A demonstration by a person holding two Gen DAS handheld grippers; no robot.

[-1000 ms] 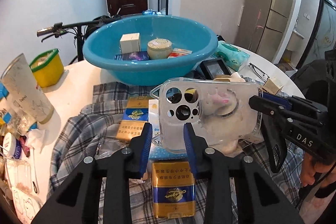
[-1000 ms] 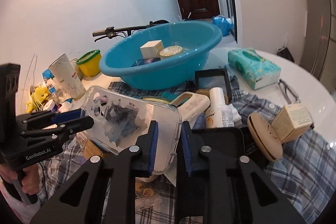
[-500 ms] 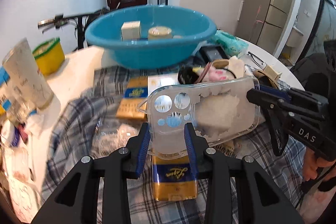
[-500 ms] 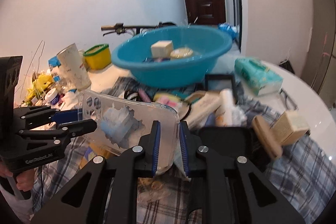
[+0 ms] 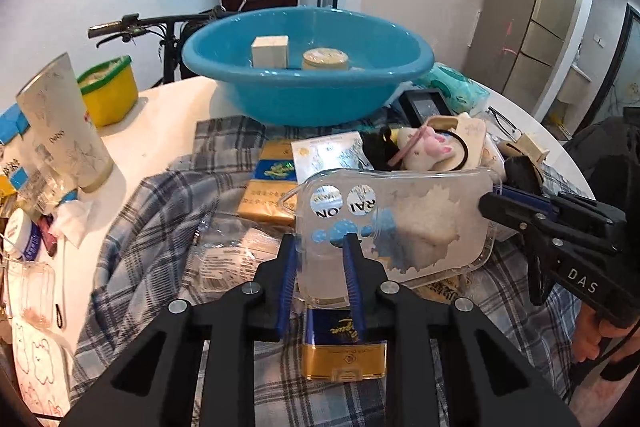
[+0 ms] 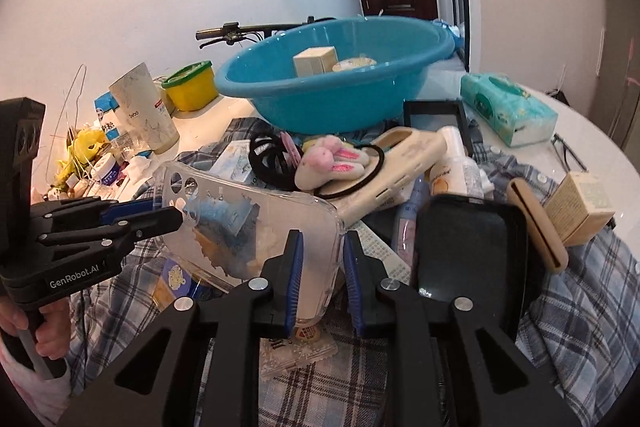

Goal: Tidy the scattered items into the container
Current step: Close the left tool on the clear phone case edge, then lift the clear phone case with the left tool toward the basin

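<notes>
A clear phone case (image 5: pixel 400 223) with a patchy white and blue print hangs above the plaid cloth, held at both ends. My left gripper (image 5: pixel 319 243) grips its camera-hole end, jaws closing tight with the pads pressing on it. My right gripper (image 6: pixel 323 239) is shut on the opposite end of the phone case (image 6: pixel 248 227). Each gripper shows in the other's view: the right gripper (image 5: pixel 492 203) and the left gripper (image 6: pixel 168 215). Behind stands the blue basin (image 5: pixel 304 95), holding a white box (image 5: pixel 270 51) and a round tin (image 5: pixel 324 59).
Clutter covers the plaid cloth (image 5: pixel 160 227): gold cigarette packs (image 5: pixel 344 347), a plush bunny hair tie (image 6: pixel 332 163), a beige phone case (image 6: pixel 404 155), a black tray (image 6: pixel 468 247). A paper cup (image 5: pixel 64 127) and a yellow tub (image 5: pixel 108 95) stand left, a tissue pack (image 6: pixel 508 111) right.
The phone case has come down from in front of the basin to low over the cloth and lies flatter. Both grippers kept hold of it.
</notes>
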